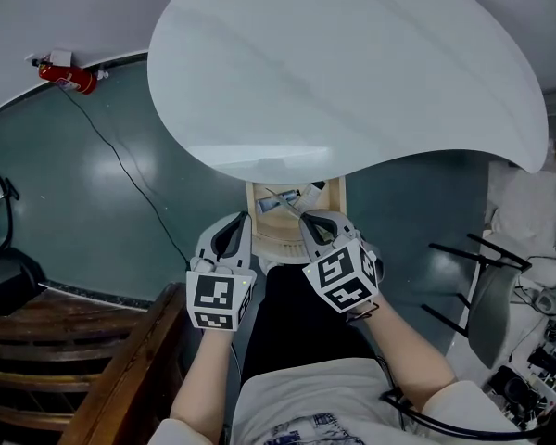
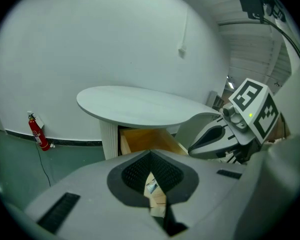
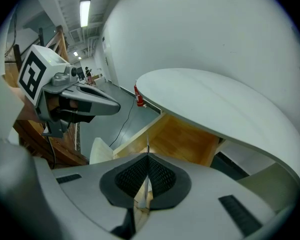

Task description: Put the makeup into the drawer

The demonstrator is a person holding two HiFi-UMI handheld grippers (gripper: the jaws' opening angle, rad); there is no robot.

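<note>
Both grippers sat closest to us, left gripper (image 1: 235, 222) and right gripper (image 1: 311, 222), each with jaws pressed together on nothing. We saw the makeup (image 1: 290, 199) already lying in the open drawer (image 1: 280, 246) under the table (image 1: 352, 72), just ahead between the tips. The right looked nearer its front, so pushing it shut seemed next.

Workshop hall: green floor (image 1: 93, 184), fire extinguisher (image 1: 69, 76), strip light (image 3: 84, 12).
</note>
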